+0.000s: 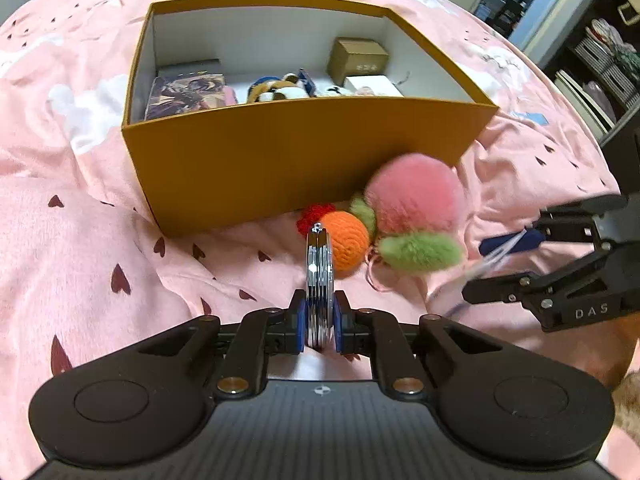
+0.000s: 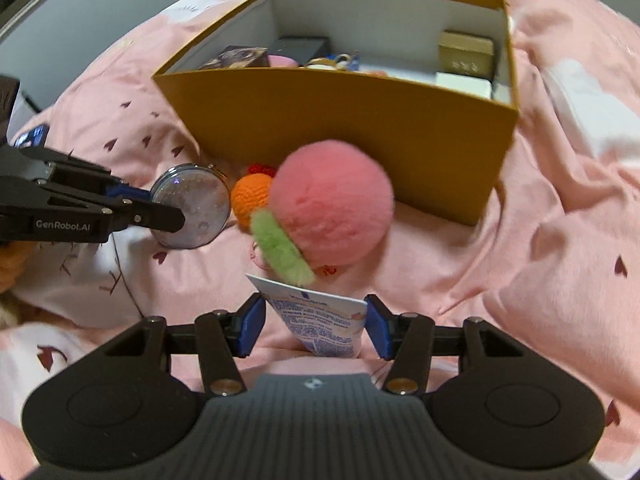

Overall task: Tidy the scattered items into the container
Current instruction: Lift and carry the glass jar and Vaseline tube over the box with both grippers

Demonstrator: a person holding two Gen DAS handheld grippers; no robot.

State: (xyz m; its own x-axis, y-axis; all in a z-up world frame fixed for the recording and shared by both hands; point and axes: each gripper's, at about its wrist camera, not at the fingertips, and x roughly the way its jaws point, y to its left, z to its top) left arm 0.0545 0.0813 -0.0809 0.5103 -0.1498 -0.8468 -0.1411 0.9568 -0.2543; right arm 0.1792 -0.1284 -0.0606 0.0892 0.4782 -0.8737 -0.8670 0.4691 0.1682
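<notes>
My left gripper (image 1: 319, 320) is shut on a round silver compact (image 1: 319, 272), seen edge-on here and face-on in the right wrist view (image 2: 192, 210), where that gripper (image 2: 164, 206) reaches in from the left. My right gripper (image 2: 314, 328) holds a white tube with blue print (image 2: 320, 328) by its flat end; it also shows at the right of the left wrist view (image 1: 480, 270). A fluffy pink pompom with green leaves (image 2: 332, 208) (image 1: 414, 200) and an orange crocheted ball (image 1: 344, 242) lie before the mustard box (image 1: 300, 160) (image 2: 340, 120).
The box holds a small brown carton (image 1: 358, 58), a dark printed case (image 1: 184, 92) and plush toys (image 1: 280, 90). Rumpled pink bedding with heart prints (image 1: 80, 240) lies all around. Shelving (image 1: 600, 60) stands off the bed at the far right.
</notes>
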